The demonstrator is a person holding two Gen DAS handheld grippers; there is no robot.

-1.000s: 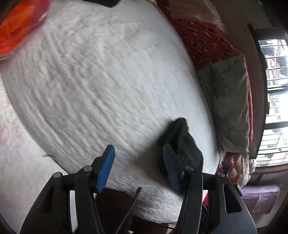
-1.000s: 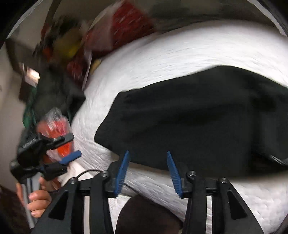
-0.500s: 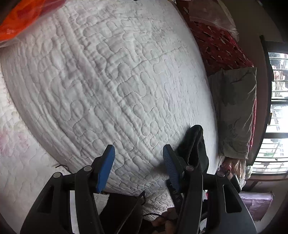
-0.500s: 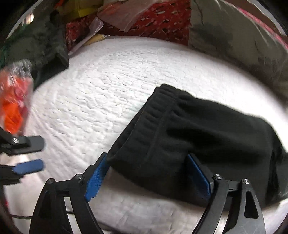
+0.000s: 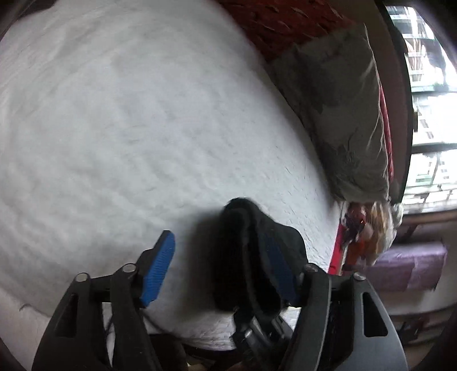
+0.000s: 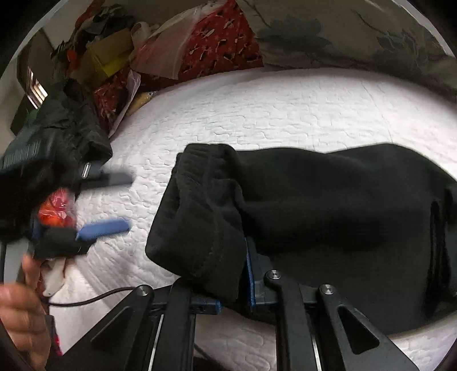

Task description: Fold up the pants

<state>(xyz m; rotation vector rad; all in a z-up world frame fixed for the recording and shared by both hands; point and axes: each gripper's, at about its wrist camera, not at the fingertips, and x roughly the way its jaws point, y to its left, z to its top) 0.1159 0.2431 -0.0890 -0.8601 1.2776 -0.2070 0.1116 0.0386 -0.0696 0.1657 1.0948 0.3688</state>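
Matt black fleecy pants (image 6: pixel 328 199) lie on rough white quilted cloth (image 6: pixel 285 114).

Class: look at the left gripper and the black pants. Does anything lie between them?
Nothing visible does. The left gripper, jaws open, reaches toward the black pants over bare white quilt.

A bed spread with a white quilted cover (image 6: pixel 285 114) filled most of both views, and along its far edge lay a red patterned blanket (image 5: pixel 285 25) and a grey-green pillow (image 5: pixel 342 114) printed with leaves. To the right in the left wrist view, a window (image 5: pixel 428 85) let in pale daylight past dark frame bars, with a purple bundle (image 5: pixel 405 268) lying low beneath it. At the far left of the right wrist view, a heap of bags and boxes (image 6: pixel 114 57) crowded the bed's corner, among them a yellow box and clear plastic.
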